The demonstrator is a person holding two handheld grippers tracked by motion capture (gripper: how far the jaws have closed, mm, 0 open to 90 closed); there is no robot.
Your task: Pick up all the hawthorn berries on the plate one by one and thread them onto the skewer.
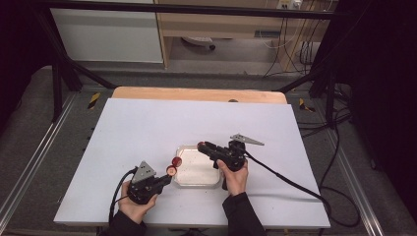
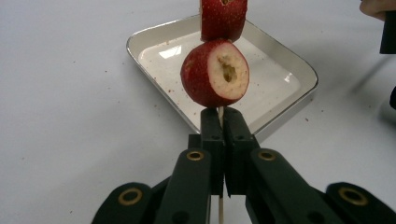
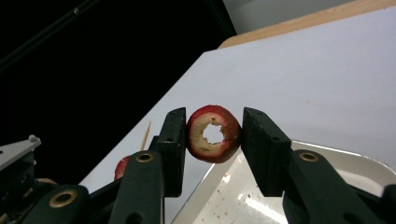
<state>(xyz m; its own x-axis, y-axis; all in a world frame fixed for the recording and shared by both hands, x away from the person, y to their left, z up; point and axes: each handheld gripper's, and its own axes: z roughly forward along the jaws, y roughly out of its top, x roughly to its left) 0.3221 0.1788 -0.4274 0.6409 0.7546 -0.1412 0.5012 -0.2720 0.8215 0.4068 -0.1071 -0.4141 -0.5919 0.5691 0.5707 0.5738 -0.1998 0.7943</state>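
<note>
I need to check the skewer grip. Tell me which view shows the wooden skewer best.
The left gripper view: the skewer runs up between the shut left tongs into two red fruit pieces. The right gripper view shows just its tip behind the tongs; the high view shows the fruit, the stick too thin to see.

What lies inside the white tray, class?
The tray holds only red specks and smears on its white floor. The skewered fruit hangs in front in the left gripper view, hiding part of the floor behind it.

Left gripper [image 2: 223, 122] jaws closed, right gripper [image 3: 213, 140] jaws clamped
</note>
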